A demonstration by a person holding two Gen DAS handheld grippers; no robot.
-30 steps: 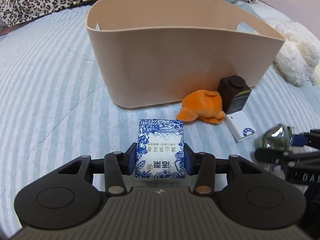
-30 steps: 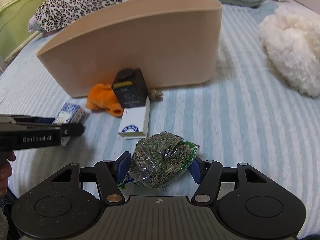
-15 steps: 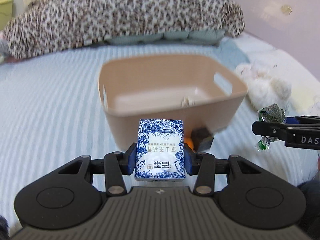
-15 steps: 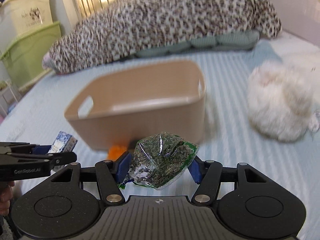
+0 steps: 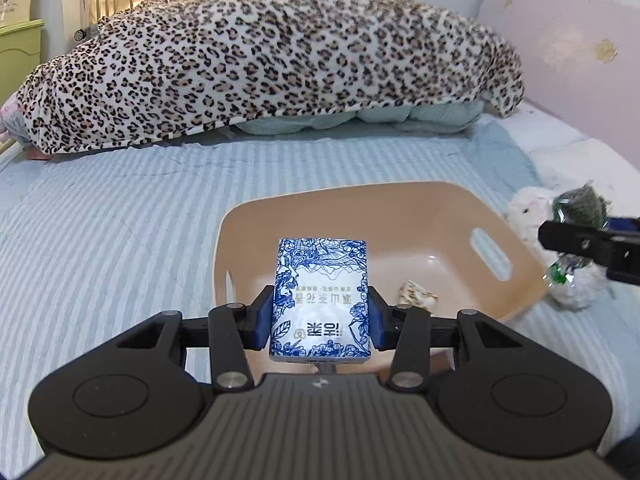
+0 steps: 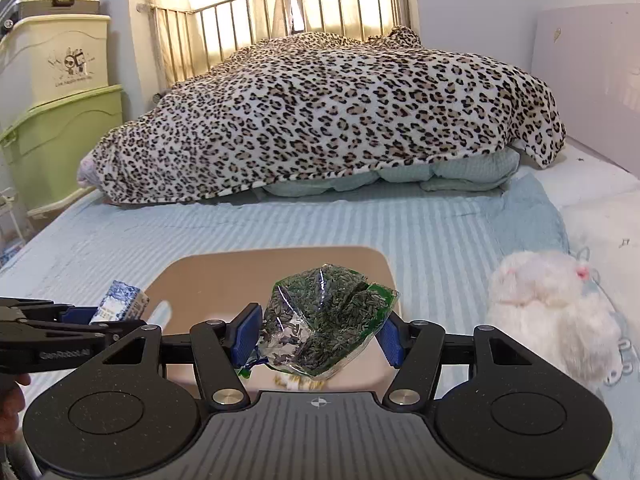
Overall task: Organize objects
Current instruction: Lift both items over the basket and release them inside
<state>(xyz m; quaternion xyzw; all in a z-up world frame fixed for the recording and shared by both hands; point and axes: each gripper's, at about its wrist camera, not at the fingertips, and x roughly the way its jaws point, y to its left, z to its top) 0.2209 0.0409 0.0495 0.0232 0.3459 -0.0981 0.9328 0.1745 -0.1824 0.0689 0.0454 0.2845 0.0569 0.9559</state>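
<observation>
My left gripper (image 5: 320,318) pinches a blue-and-white floral tissue pack (image 5: 320,300) over the tan plastic basket (image 5: 516,280). My right gripper (image 6: 318,332) squeezes a crinkly clear seed bag (image 6: 326,320) — also above the basket. Beneath: a striped blue quilt (image 5: 100,220), with a leopard blanket (image 6: 340,116) beyond.

Tissue pack (image 5: 321,300): soft glossy film wrap, blue-white print. Seed bag (image 6: 326,320): clear crinkly plastic, shiny highlights. Basket (image 5: 516,276): smooth matt beige plastic. Left gripper (image 5: 320,318) and right gripper (image 6: 318,334): matt black plastic with blue pads, metal pivot pins. Bedsheet (image 5: 100,240): ribbed striped cloth. Blanket (image 6: 340,120) at 12 o'clock: fuzzy leopard-print fleece. Plush toy (image 6: 548,312) at 3 o'clock: shaggy white.
</observation>
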